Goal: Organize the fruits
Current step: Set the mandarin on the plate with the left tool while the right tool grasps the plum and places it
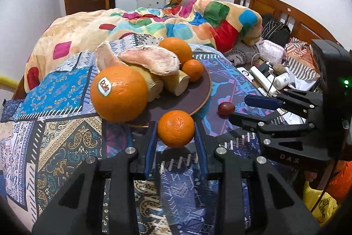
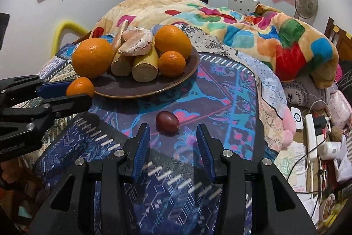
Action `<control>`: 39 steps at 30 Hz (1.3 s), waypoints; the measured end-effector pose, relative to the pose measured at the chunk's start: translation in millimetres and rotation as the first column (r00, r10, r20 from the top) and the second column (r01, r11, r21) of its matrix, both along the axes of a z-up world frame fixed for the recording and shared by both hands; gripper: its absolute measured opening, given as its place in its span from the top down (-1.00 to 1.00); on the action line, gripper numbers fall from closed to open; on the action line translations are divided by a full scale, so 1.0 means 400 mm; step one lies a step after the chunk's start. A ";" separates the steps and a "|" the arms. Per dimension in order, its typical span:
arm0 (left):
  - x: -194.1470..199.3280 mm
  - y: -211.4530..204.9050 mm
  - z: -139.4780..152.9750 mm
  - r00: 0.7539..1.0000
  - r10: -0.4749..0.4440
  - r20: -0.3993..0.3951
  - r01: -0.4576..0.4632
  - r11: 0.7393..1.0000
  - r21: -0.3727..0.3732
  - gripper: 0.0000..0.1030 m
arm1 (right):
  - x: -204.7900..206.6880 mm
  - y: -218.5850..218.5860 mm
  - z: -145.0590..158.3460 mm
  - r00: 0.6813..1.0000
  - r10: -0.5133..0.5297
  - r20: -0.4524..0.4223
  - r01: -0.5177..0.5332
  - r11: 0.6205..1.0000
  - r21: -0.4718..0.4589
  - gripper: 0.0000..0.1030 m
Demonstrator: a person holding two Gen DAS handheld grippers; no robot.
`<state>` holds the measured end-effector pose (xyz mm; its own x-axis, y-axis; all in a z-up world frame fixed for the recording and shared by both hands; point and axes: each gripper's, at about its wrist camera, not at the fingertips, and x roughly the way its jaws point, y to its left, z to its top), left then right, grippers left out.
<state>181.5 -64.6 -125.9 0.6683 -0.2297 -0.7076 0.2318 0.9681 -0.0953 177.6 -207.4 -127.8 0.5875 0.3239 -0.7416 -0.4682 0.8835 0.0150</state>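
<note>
Left gripper point(image 1: 176, 136) has the small orange point(image 1: 176, 128) squeezed between its blue pads point(image 1: 151, 147), jaws closed in on either side of it, the fruit held just short of the brown plate point(image 1: 204, 89). Whether it rests on the patterned bedspread point(image 1: 66, 136) or hangs clear, I cannot tell; its underside is lost in shadow. From the right wrist view only a slice of that orange point(image 2: 80, 86) shows, the rest covered by the black fingers of the left gripper point(image 2: 74, 91).

Right gripper point(image 2: 173, 142) sits with its jaws spread wide and nothing between them. The dark red plum point(image 2: 167, 121) lies on the bedspread point(image 2: 220, 91) just ahead of the tips, apart from both pads point(image 2: 140, 147). In the left view the right gripper point(image 1: 237, 109) comes in from the side, its lower finger cutting off part of the plum point(image 1: 226, 108).

On the plate point(image 2: 176, 80): a big orange with a Dole sticker point(image 1: 118, 93) at the near left edge, a second large orange point(image 1: 176, 50) at the back, a little one point(image 1: 193, 70) beside it. Two pale cut stalks point(image 1: 178, 83) lie across the middle, with pink peeled citrus segments point(image 1: 151, 58) draped on top. What those stalks are is hard to make out, and their far ends are buried under the segments.
</note>
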 end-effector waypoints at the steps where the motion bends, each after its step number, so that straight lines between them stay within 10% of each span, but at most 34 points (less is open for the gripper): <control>1: 0.002 0.006 -0.002 1.000 0.001 -0.002 -0.001 1.000 -0.004 0.36 | 0.005 0.001 -0.003 1.000 0.000 -0.005 0.000 1.000 -0.001 0.21; 14: 0.008 0.018 -0.005 1.000 0.013 -0.001 -0.013 1.000 -0.016 0.36 | 0.034 0.021 -0.025 0.999 0.019 -0.039 -0.019 1.000 0.018 0.65; 39: 0.101 -0.016 -0.006 1.000 -0.012 -0.019 0.012 1.000 0.009 0.36 | 0.104 0.056 0.019 1.000 0.024 0.004 -0.024 0.995 0.093 0.64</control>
<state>221.9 -70.9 -128.1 0.6518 -0.2315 -0.7222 0.2419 0.9660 -0.0913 219.3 -184.9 -120.4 0.5808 0.4053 -0.7060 -0.4897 0.8667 0.0948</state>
